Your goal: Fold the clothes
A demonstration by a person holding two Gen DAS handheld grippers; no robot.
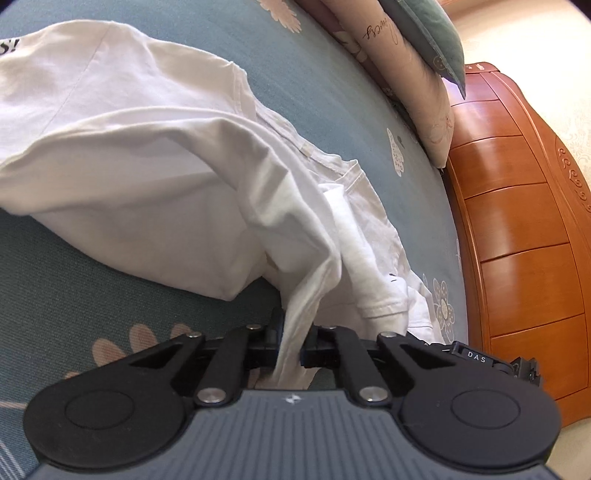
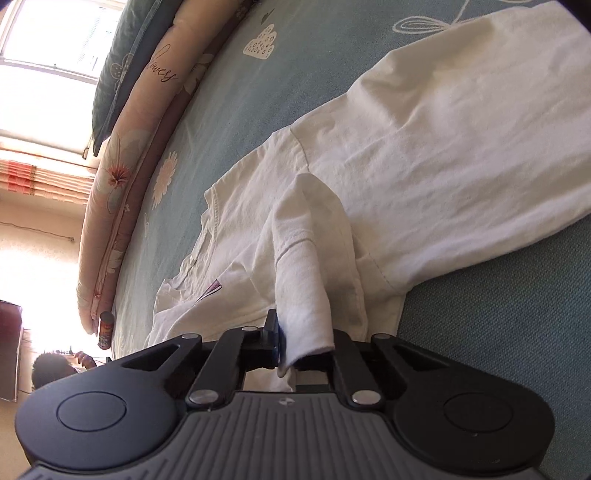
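A white T-shirt (image 1: 147, 177) lies on the blue-green flowered bedsheet (image 1: 74, 280), partly lifted and bunched. My left gripper (image 1: 291, 343) is shut on a pulled-up fold of the T-shirt that stretches up from its jaws. In the right wrist view the same white T-shirt (image 2: 424, 155) spreads across the sheet (image 2: 498, 314), its neckline toward the left. My right gripper (image 2: 295, 350) is shut on a sleeve edge that drapes over its jaws. The second gripper's tip (image 1: 476, 358) peeks in at the right of the left wrist view.
Pillows (image 1: 413, 74) lean along the bed's head. A wooden headboard (image 1: 524, 229) runs down the right side. In the right wrist view, pillows (image 2: 122, 158) border the bed, a can (image 2: 105, 329) stands by the far edge, a window (image 2: 48, 33) shines, and a person's head (image 2: 50, 369) shows low left.
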